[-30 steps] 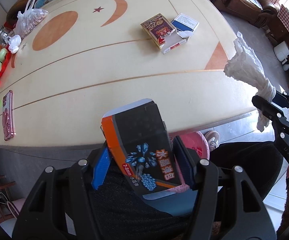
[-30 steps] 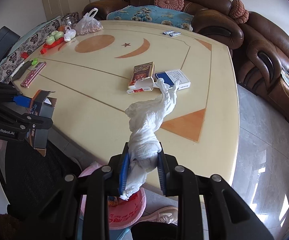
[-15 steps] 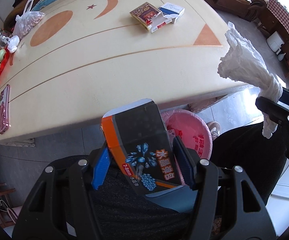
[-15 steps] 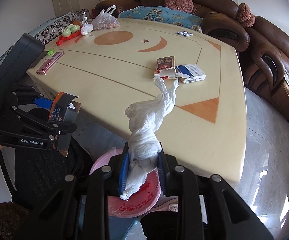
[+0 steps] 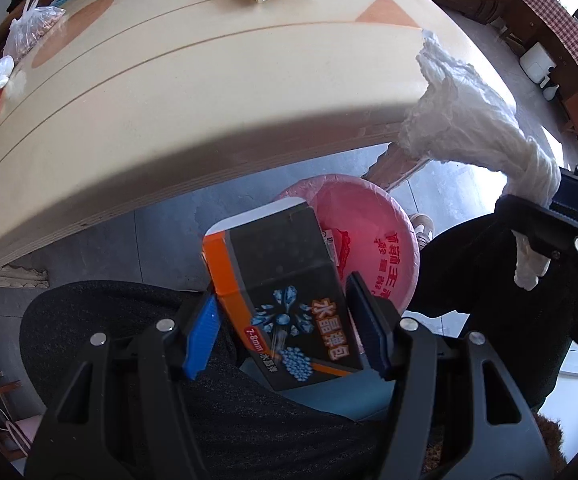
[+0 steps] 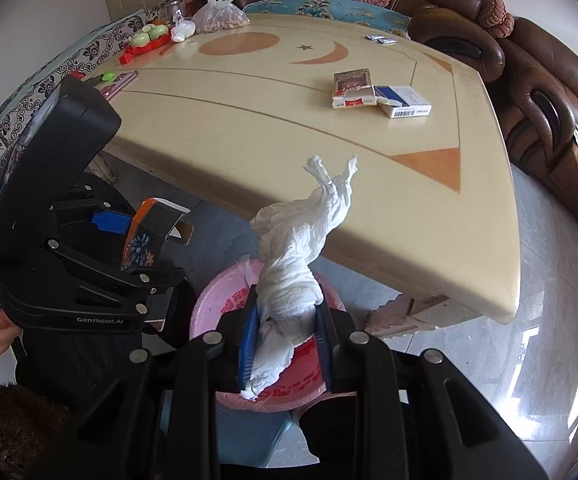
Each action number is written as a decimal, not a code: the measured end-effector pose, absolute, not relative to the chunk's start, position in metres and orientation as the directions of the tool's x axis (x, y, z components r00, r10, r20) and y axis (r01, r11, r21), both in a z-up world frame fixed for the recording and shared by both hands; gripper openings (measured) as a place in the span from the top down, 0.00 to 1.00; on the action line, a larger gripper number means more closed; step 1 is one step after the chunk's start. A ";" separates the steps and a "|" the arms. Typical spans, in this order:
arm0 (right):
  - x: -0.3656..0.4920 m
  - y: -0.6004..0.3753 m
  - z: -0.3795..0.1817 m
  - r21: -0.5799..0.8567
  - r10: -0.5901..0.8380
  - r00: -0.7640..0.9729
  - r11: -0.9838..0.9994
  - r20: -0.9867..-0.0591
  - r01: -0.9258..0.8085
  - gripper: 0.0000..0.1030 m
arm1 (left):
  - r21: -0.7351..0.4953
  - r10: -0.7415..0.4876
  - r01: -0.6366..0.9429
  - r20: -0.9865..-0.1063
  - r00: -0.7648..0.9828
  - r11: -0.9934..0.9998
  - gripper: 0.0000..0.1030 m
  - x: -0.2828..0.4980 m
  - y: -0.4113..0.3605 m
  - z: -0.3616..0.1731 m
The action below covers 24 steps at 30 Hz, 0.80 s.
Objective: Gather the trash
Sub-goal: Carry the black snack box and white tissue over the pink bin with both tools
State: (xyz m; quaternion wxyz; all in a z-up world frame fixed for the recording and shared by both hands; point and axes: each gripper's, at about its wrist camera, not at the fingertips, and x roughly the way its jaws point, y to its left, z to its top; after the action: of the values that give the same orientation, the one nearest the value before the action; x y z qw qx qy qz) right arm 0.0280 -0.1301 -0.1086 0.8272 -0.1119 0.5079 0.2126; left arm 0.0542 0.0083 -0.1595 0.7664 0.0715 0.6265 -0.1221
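My left gripper [image 5: 285,324] is shut on a black and orange cardboard box [image 5: 277,280], held off the table's near edge above a pink-lined trash bin [image 5: 373,240]. The box also shows in the right wrist view [image 6: 149,236]. My right gripper [image 6: 285,336] is shut on a twisted white tissue [image 6: 301,248], held directly over the same bin [image 6: 217,308]. The tissue also shows at the right of the left wrist view [image 5: 461,124].
The cream table [image 6: 249,120] carries a red card box [image 6: 351,88] and a blue box [image 6: 405,100], a plastic bag [image 6: 221,12], green and red toys [image 6: 149,38] and a pink phone [image 6: 119,82]. A brown sofa [image 6: 549,100] stands to the right.
Both grippers have pulled back from the tabletop and lowered past its edge. The pink bin is now in full view under the box and the tissue.
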 end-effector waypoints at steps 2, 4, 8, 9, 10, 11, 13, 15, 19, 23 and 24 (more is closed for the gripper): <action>0.025 -0.130 -0.117 0.040 0.239 0.379 0.885 -0.894 -0.464 0.75 | -0.037 -0.091 0.276 -0.978 0.186 0.960 0.42 0.052 0.008 -0.165; 0.023 -0.129 -0.127 0.052 0.241 0.361 0.886 -0.901 -0.461 0.75 | -0.032 -0.085 0.278 -0.980 0.182 0.960 0.42 0.050 0.008 -0.170; 0.023 -0.126 -0.148 0.080 0.246 0.322 0.889 -0.914 -0.451 0.75 | -0.032 -0.079 0.282 -0.984 0.158 0.959 0.42 0.047 0.006 -0.185; 0.025 -0.126 -0.152 0.087 0.247 0.313 0.889 -0.917 -0.449 0.75 | -0.029 -0.075 0.280 -0.985 0.152 0.959 0.42 0.046 0.006 -0.189; 0.026 -0.127 -0.157 0.096 0.251 0.302 0.890 -0.920 -0.446 0.75 | -0.028 -0.071 0.278 -0.987 0.147 0.960 0.42 0.049 0.003 -0.194; 0.026 -0.127 -0.162 0.106 0.254 0.291 0.891 -0.923 -0.441 0.75 | -0.031 -0.072 0.278 -0.988 0.138 0.960 0.42 0.051 0.000 -0.197; 0.028 -0.128 -0.173 0.123 0.257 0.270 0.895 -0.928 -0.430 0.75 | -0.042 -0.078 0.279 -0.990 0.120 0.959 0.42 0.053 -0.003 -0.205; 0.031 -0.129 -0.182 0.129 0.254 0.259 0.899 -0.932 -0.419 0.75 | -0.039 -0.072 0.278 -0.992 0.108 0.960 0.42 0.056 -0.003 -0.214; 0.034 -0.133 -0.203 0.158 0.259 0.228 0.910 -0.938 -0.383 0.75 | -0.047 -0.071 0.276 -0.994 0.078 0.960 0.42 0.057 -0.006 -0.234; 0.038 -0.140 -0.231 0.192 0.265 0.186 0.922 -0.946 -0.336 0.75 | -0.077 -0.087 0.253 -0.996 0.029 0.964 0.42 0.059 -0.004 -0.257; 0.039 -0.142 -0.238 0.205 0.270 0.174 0.925 -0.947 -0.320 0.75 | -0.086 -0.092 0.246 -0.996 0.016 0.965 0.42 0.061 -0.004 -0.262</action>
State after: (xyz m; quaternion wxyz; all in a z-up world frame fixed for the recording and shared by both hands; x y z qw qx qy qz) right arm 0.0387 -0.1424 -0.2376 0.7658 -0.0204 0.6132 0.1928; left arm 0.0605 -0.0043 -0.2615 0.7107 0.0557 0.6911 -0.1192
